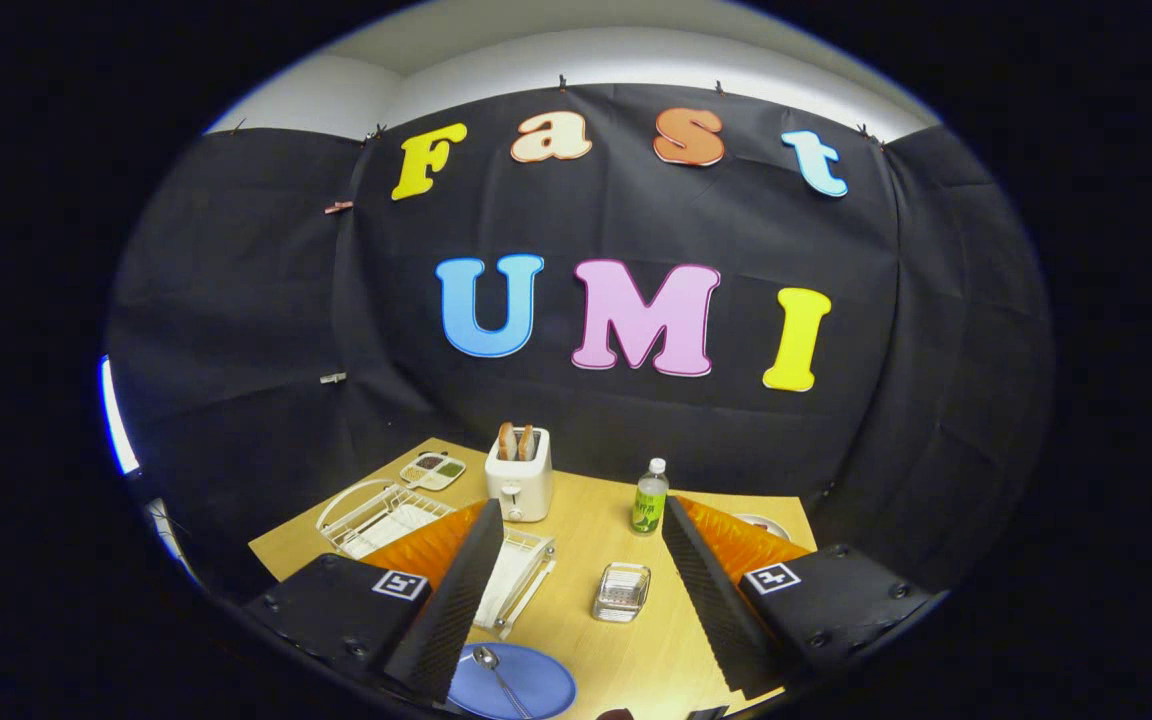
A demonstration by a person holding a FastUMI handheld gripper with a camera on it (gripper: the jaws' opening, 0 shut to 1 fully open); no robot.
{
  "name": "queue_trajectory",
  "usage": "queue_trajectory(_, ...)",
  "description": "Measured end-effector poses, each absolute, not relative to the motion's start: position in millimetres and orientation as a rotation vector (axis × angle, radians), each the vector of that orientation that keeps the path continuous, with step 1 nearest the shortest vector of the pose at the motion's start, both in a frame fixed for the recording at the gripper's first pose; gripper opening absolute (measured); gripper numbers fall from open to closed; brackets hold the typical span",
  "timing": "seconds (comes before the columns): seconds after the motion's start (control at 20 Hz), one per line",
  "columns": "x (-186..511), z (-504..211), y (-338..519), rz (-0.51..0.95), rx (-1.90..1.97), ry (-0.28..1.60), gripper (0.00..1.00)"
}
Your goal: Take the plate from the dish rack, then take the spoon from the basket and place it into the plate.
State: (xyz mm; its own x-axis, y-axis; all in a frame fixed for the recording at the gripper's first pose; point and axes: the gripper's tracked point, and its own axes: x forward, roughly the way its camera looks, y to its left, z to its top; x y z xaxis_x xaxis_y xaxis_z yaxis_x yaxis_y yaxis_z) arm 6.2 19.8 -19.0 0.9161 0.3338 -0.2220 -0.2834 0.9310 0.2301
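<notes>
- Lying on blue plate, nearest of all, just ahead of left finger: spoon.
- Hovering high above wooden table, gripper with fingers spread wide, gripping nothing.
- Standing beyond left finger: white dish rack; glass basket sitting between fingers.
- Judging task as nearly finishing; next move probably calling only for pulling away without touching plate.

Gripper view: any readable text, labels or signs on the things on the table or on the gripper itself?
No readable words.
Bottle: green label, print too small to read.
Gripper, fingers open and holding nothing: a square black-and-white marker on each side, a pattern and no text.
Toaster, blue plate with spoon: no marking visible.
</notes>
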Motion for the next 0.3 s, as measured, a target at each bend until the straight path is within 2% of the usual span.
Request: queue_trajectory(0.3, 6, 6, 4, 0.287, 0.218, 0.187, 0.98)
